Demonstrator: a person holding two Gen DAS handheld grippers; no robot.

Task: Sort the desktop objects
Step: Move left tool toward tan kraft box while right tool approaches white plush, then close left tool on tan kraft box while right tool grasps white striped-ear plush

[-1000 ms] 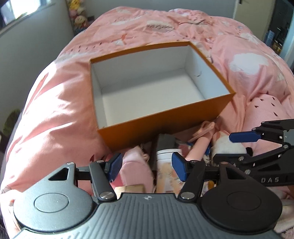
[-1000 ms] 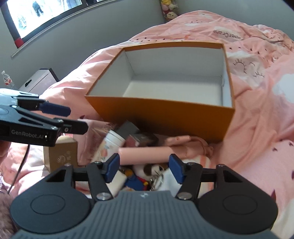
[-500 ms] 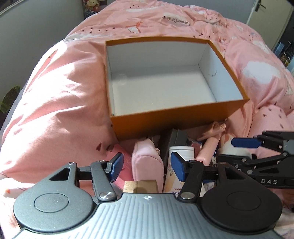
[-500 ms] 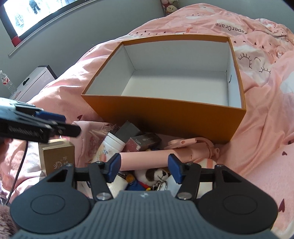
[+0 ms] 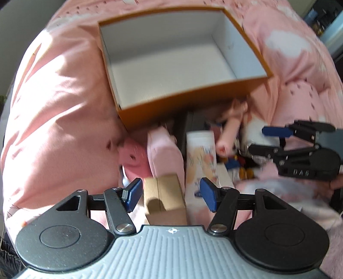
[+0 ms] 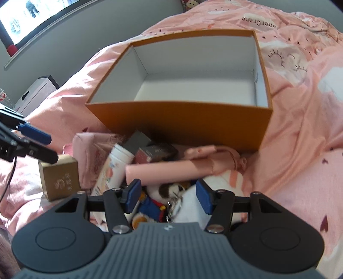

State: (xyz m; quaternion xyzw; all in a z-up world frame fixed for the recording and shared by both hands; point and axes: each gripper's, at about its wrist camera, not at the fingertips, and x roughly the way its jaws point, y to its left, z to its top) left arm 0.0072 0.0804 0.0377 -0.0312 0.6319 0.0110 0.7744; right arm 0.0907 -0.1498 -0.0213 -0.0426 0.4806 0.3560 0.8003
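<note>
A bed under a pink quilt printed with clouds, small hearts and the words "PaperCrane" fills most of both views, with sunlight falling in patches across its folds. A grey wall rises beyond it, bearing a bright window at upper left. A small white cabinet stands below the window.

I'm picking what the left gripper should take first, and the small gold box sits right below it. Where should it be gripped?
Grip the gold box across its two flat side faces, coming straight down from above. It lies under the left gripper, whose open jaws straddle it already. Its right side lies close to the white bottle, so that jaw probably has little room.
</note>
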